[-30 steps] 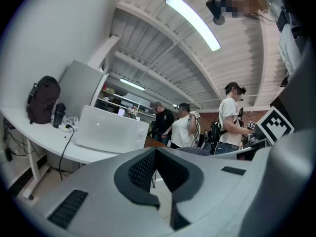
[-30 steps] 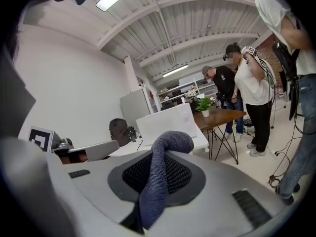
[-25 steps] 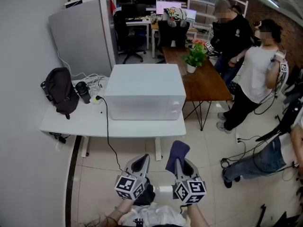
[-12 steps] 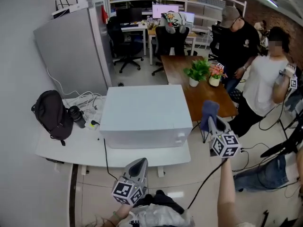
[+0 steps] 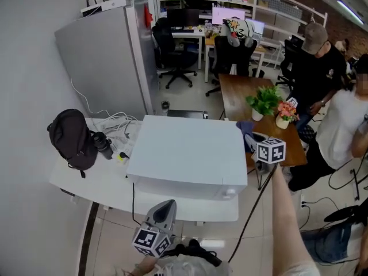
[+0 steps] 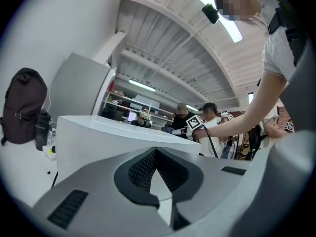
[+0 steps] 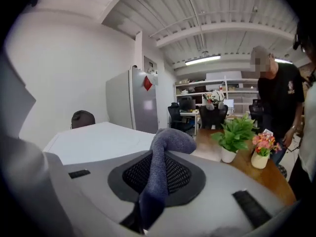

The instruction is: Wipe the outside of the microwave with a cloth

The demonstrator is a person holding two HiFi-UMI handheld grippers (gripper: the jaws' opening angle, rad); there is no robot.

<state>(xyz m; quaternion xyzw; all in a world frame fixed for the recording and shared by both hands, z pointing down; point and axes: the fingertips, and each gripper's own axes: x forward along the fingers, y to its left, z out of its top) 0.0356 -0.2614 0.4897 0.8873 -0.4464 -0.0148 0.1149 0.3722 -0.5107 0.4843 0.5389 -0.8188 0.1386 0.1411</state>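
The white microwave (image 5: 187, 154) stands on a white table (image 5: 92, 184); its top also fills the left of the right gripper view (image 7: 101, 142). My right gripper (image 5: 254, 141) is stretched out at the microwave's far right corner, shut on a blue-grey cloth (image 5: 245, 128). In the right gripper view the cloth (image 7: 170, 138) runs up between the jaws and curls over at the top. My left gripper (image 5: 163, 210) hangs low at the table's front edge, shut and empty, pointing at the microwave's front (image 6: 89, 137).
A black backpack (image 5: 72, 138), a dark bottle (image 5: 102, 144) and white cables (image 5: 118, 121) lie left of the microwave. A grey panel (image 5: 106, 62) stands behind. To the right is a wooden table (image 5: 238, 91) with a potted plant (image 5: 264, 101) and flowers (image 5: 284, 112); people (image 5: 319, 68) stand beyond.
My right gripper has carried the cloth from low in front of the table up and across to the microwave's far right corner. The left gripper stayed low.
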